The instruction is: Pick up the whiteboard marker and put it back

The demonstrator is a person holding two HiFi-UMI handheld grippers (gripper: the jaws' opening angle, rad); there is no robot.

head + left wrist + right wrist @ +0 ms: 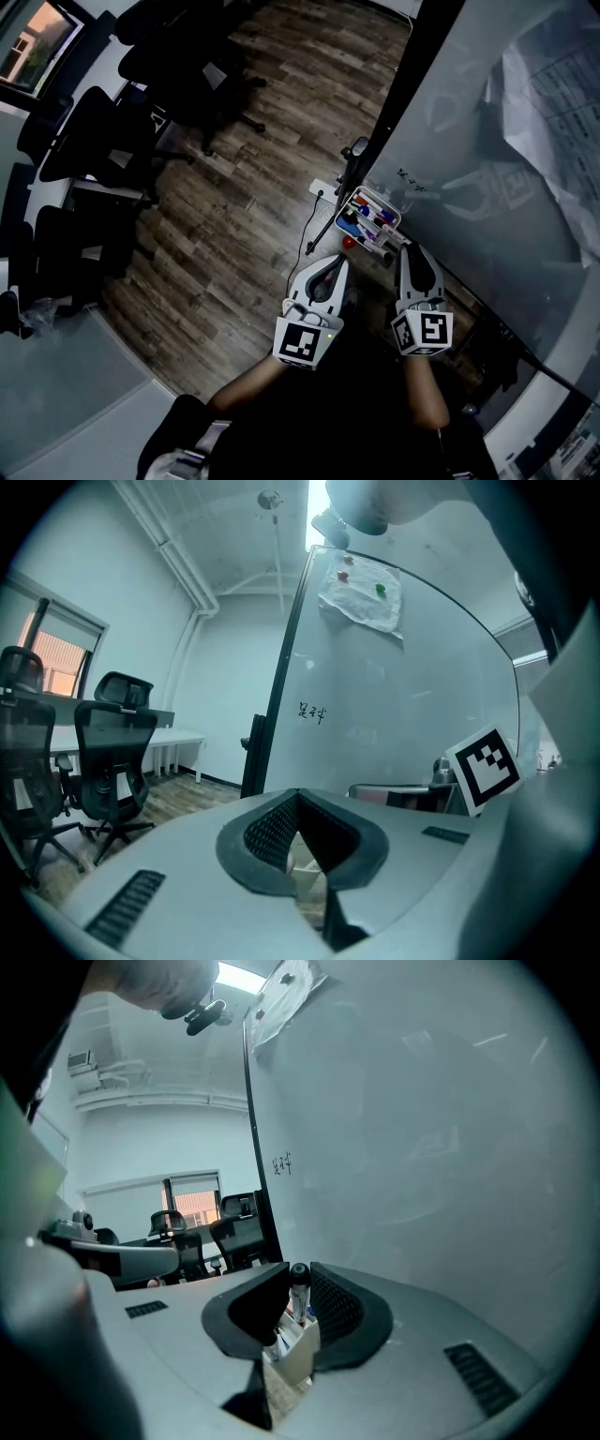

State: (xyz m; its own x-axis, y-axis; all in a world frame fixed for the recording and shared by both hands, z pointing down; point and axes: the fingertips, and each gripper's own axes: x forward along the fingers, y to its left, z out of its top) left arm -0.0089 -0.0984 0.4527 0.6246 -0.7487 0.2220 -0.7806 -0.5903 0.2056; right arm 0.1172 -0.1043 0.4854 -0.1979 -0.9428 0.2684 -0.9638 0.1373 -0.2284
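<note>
Black-capped, the whiteboard marker is standing upright, pinched in the right tongs directly over the white marker box. The left tongs are idling pressed together at the right's nine o'clock. Lowering the marker straight into a free slot before releasing is looking wisest. A scrawl is sitting at eleven o'clock on the whiteboard, unreadable.

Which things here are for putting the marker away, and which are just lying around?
For the job: whiteboard marker, held in the right gripper; marker tray.
Just around: office chairs; papers on the whiteboard; left gripper, shut and empty.
</note>
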